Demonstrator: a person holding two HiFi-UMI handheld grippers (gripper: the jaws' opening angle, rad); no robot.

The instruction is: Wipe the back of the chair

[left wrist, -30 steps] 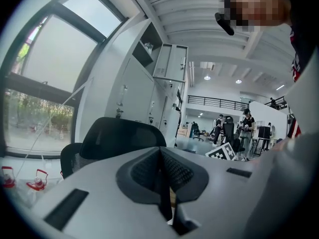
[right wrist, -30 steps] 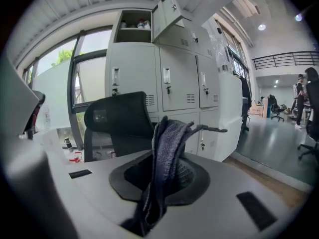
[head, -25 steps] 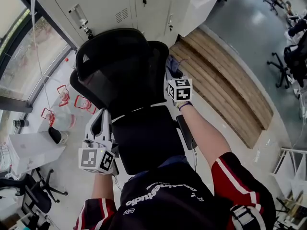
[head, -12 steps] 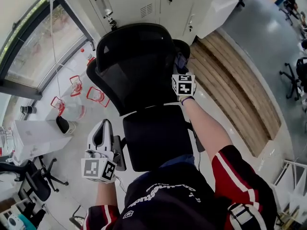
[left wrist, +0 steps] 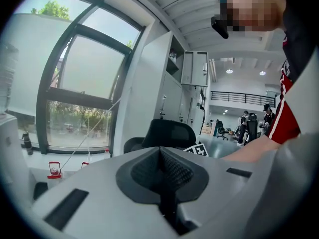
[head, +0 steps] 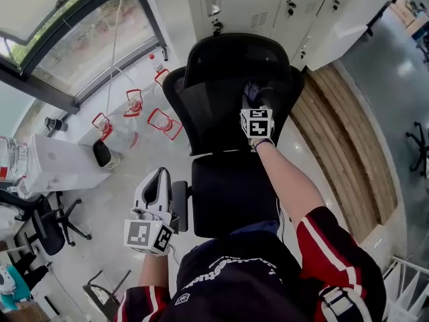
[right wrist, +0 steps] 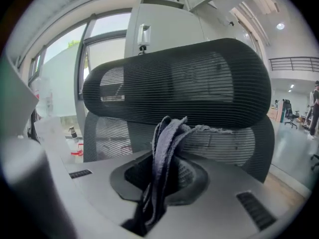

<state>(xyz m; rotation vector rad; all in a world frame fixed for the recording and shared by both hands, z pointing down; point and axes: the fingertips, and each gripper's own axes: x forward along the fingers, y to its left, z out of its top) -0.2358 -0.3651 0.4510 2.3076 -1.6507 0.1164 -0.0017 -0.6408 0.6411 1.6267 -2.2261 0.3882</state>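
in the head view the chair [head: 214, 106] fills the centre, with lockers [head: 268, 2] behind it at the top and a window [head: 80, 39] at upper left. my right gripper [head: 258, 102] is before the chair's back, cloth [head: 253, 89] between its jaws. my left gripper [head: 159, 183] is at lower left, beside the seat.

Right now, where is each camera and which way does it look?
Head view: on the person's head, looking steeply down at the black mesh office chair; both arms show.
Left gripper view: on the left hand-held gripper, facing the chair; an arm shows.
Right gripper view: on the right hand-held gripper, facing the chair back over its grey cloth.
All show the chair.
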